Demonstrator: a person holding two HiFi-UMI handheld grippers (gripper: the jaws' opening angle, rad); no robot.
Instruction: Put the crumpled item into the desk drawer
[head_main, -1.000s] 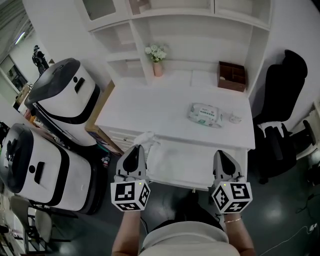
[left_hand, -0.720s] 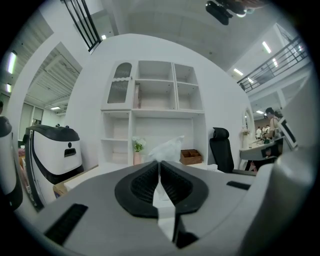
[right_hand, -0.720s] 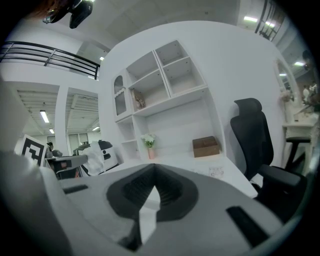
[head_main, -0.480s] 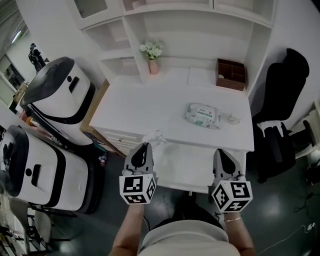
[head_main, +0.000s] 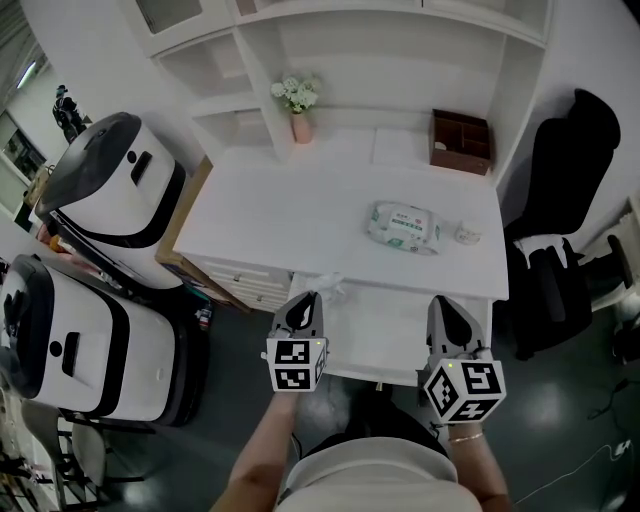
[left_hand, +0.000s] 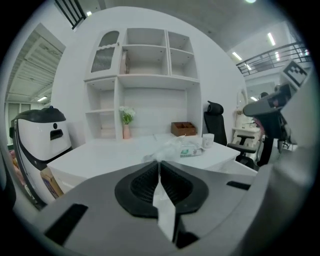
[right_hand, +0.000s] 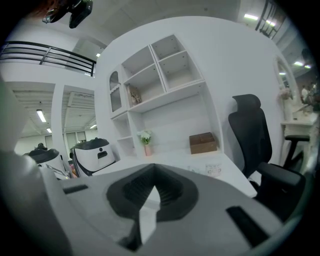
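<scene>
The crumpled item (head_main: 329, 287), a wad of thin white material, sticks out from the tip of my left gripper (head_main: 304, 306), which is shut on it. In the left gripper view the crumpled item (left_hand: 169, 149) bunches just beyond the left gripper (left_hand: 159, 164). It hangs over the left end of the open white desk drawer (head_main: 405, 322), below the desk's front edge. My right gripper (head_main: 446, 312) hovers over the drawer's right end; in its own view the right gripper (right_hand: 154, 171) is shut with nothing in it.
On the white desk (head_main: 300, 215) lie a pack of wipes (head_main: 404, 225) and a small cup (head_main: 467, 236). A brown box (head_main: 461, 141) and a flower vase (head_main: 297, 105) stand at the back. A black chair (head_main: 570, 220) stands at the right, two white-and-black machines (head_main: 120, 190) at the left.
My left gripper has moved right with the crumpled item, from the drawer's left corner to over the drawer. The right gripper has stayed in place.
</scene>
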